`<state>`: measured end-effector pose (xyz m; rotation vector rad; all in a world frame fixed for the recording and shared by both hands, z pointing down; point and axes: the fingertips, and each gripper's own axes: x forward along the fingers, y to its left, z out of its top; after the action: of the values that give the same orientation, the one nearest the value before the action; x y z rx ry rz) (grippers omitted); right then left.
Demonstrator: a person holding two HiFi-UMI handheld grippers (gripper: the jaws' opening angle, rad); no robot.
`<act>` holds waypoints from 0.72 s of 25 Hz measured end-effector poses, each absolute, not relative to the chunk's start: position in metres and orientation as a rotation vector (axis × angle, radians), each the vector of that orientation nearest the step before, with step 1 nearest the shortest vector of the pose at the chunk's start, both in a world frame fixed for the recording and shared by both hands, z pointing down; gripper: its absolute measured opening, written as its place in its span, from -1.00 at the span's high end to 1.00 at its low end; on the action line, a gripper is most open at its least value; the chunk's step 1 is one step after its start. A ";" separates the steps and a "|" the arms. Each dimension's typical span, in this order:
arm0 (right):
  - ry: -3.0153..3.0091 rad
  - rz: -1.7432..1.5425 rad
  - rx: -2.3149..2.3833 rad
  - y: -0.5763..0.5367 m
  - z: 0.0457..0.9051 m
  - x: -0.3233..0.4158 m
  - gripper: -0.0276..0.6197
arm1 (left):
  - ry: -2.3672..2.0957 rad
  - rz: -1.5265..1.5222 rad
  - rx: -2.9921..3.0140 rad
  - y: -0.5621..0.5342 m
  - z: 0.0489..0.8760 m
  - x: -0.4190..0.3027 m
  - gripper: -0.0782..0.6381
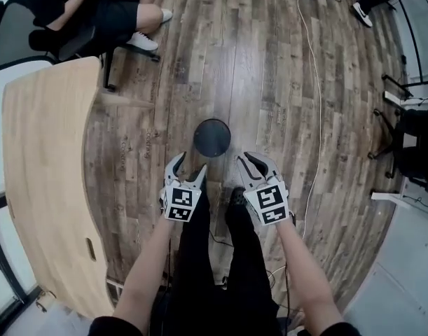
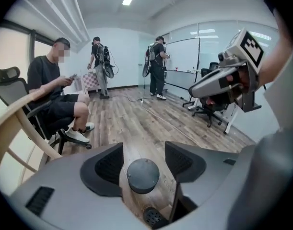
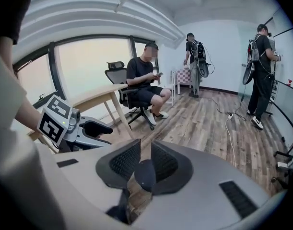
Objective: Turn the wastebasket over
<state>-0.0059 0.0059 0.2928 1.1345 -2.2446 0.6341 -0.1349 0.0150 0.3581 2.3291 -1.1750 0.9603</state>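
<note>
A dark round wastebasket (image 1: 212, 137) stands on the wood-plank floor (image 1: 270, 82), straight ahead of a person's black shoes. The two hand-held grippers hang above it on the near side, well clear of it. The left hand-held gripper (image 1: 189, 168) has its jaws wide apart and holds nothing. The left gripper view frames the wastebasket in that gap, far below, and shows its upper face as a closed flat disc. The right hand-held gripper (image 1: 246, 162) keeps only a narrow slot between its jaws and grips nothing. In the right gripper view the wastebasket lies beyond the slot, partly hidden by the pads.

Only the head view gives the layout. A curved pale wooden counter (image 1: 45, 173) lies left of the wastebasket, and a white cable (image 1: 313, 82) trails to its right. The gripper views show the rest of the room: a seated person (image 3: 144, 78) on a black office chair beyond the counter, and two standing people (image 2: 99, 63) with backpacks, one of them at a whiteboard (image 2: 182, 55).
</note>
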 end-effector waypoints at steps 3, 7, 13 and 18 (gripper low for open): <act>-2.280 0.609 1.161 0.009 0.252 0.002 0.71 | -1.228 0.837 2.322 0.017 0.302 -0.127 0.20; -2.334 0.598 1.214 0.004 0.203 0.011 0.74 | -1.339 0.703 2.325 0.006 0.232 -0.123 0.50; -2.421 0.577 1.201 0.019 0.146 0.000 0.77 | -1.434 0.614 2.355 0.012 0.146 -0.132 0.71; -2.507 0.551 1.164 0.008 0.098 -0.011 0.80 | -1.408 0.521 2.384 0.009 0.091 -0.126 0.73</act>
<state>-0.0114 0.0078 0.0981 1.1637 -2.5071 0.5511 -0.1264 0.0092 0.0912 2.3837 -1.4080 0.5207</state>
